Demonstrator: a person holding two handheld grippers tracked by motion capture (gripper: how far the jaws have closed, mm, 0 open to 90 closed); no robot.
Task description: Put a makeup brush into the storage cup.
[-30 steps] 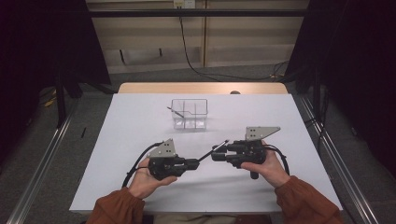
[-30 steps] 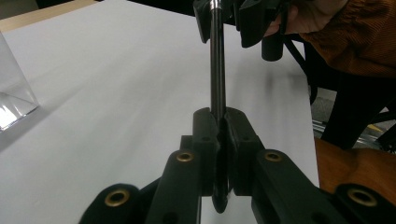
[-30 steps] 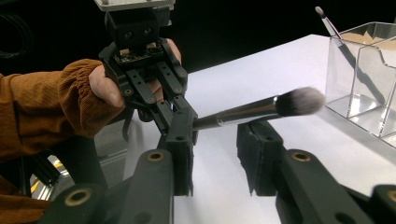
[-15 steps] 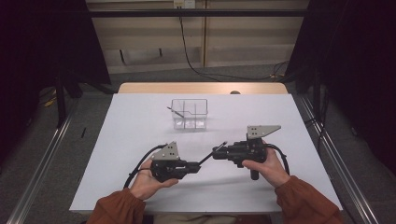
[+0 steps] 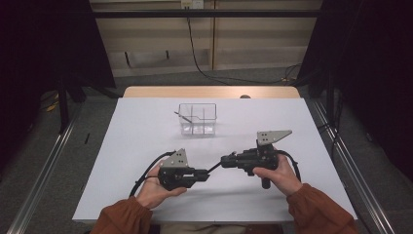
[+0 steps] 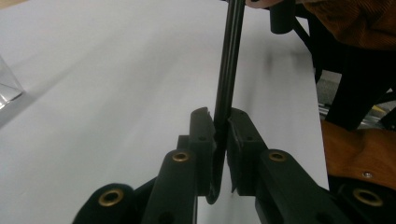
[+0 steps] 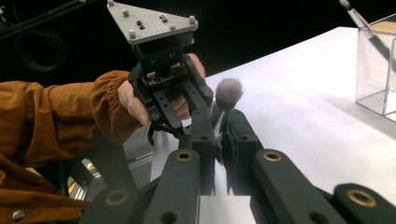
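A thin black-handled brush with a fluffy grey head spans the short gap between my two grippers, low over the white table near its front edge. My left gripper is shut on the black handle, which runs on past its jaws toward the right hand. In the right gripper view my right gripper is shut on the brush just behind the grey head, which sticks out beyond its tips. The two grippers point at each other, tips almost meeting.
A clear plastic box with compartments stands at the table's middle back, with another brush leaning in it. Dark floor and metal rails flank the table on both sides.
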